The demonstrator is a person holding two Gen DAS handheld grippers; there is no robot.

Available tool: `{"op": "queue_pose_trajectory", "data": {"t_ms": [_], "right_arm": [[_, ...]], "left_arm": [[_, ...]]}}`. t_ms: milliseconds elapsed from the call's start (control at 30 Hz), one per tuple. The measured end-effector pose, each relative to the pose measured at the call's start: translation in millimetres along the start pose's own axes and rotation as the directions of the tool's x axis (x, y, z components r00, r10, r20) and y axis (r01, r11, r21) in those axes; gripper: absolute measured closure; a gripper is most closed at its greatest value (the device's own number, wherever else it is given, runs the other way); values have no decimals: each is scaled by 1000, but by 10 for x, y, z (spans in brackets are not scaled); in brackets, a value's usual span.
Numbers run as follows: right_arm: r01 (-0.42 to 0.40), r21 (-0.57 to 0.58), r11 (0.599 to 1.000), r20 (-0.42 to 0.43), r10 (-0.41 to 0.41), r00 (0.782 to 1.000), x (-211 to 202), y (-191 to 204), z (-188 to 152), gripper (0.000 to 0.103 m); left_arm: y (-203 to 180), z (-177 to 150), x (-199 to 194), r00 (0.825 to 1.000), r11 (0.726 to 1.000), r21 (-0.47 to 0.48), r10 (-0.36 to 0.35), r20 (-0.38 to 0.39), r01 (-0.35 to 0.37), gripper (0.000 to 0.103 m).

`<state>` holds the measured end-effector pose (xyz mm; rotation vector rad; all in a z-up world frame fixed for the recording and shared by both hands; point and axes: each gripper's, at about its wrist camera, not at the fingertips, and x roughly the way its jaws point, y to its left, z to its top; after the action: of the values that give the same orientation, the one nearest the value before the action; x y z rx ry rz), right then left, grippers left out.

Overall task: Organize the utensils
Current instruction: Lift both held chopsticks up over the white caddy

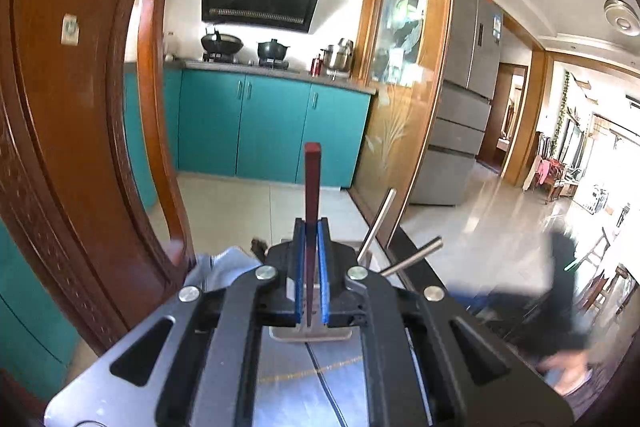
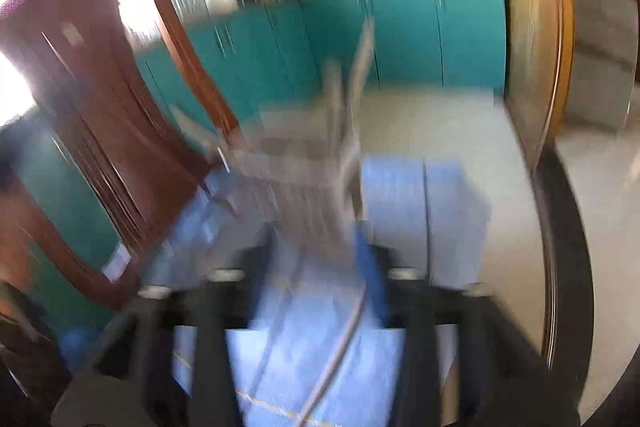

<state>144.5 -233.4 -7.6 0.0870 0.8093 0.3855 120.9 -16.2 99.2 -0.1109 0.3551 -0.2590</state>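
Note:
My left gripper (image 1: 311, 227) is shut on a dark red chopstick (image 1: 312, 179), which stands upright between the blue pads. Just behind it to the right, two silver utensil handles (image 1: 380, 223) stick up at a slant. The right wrist view is badly blurred. My right gripper (image 2: 316, 231) is open there, with a wide gap between its fingers and nothing gripped. Ahead of it stands a pale utensil holder (image 2: 296, 155) with long handles (image 2: 360, 59) rising out of it. A dark blurred shape, the other hand and gripper (image 1: 560, 287), is at the right of the left wrist view.
A carved wooden chair back (image 1: 80, 107) stands close on the left. Teal kitchen cabinets (image 1: 260, 123) lie beyond. A blue cloth (image 2: 400, 195) covers the table, and a cable (image 1: 324, 379) runs across it. The dark table edge (image 2: 560, 227) curves along the right.

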Motion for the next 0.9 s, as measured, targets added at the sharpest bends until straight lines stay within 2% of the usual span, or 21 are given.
{"op": "queue_pose_trajectory", "data": {"t_ms": [67,133,167,200,300,433,500,567,667,767,833,900], "right_arm": [[92,6,996,-122,-90,988,422,-45,-168,53],[139,9,990,-227,-134,965,794,-101,-362,55],[158,3,988,-260,-151,954,903,-110,-412,60],[173,-9,985,-279,-169,945,981,-104,-445,63],[209,-48,977,-286,-214,934,1090,-49,-491,92],[156,-8,988,-279,-152,948,1071,-20,-490,97],[113,1,994,-224,-110,968,902,65,-419,97],[32,20,999,-158,-29,987,681,103,-290,97],[-54,18,998,-30,55,998,230,191,-33,97],[-128,20,992,116,125,985,-219,264,279,97],[-164,21,986,220,155,963,-472,280,543,97],[-162,24,987,335,144,931,-691,296,817,97]], "left_arm": [[-13,18,26,1000,1000,-3,-3,2,3,96],[-46,33,7,1000,1000,-4,-11,3,12,96],[-53,48,-16,1000,1000,-3,-14,7,14,96],[-67,75,-26,1000,1000,-1,-14,16,14,96],[-40,124,-78,999,1000,1,-13,37,13,96],[-24,155,-166,998,1000,0,-11,66,11,96],[-2,174,-178,997,1000,0,-8,78,8,96],[32,179,-212,996,1000,-1,-11,86,11,96],[76,289,-252,994,1000,-6,-13,111,14,96],[89,407,-284,989,1000,-8,-18,149,19,96],[95,483,-273,984,1000,-14,-18,179,21,96],[113,521,-232,981,999,-27,-16,196,21,96]]}}
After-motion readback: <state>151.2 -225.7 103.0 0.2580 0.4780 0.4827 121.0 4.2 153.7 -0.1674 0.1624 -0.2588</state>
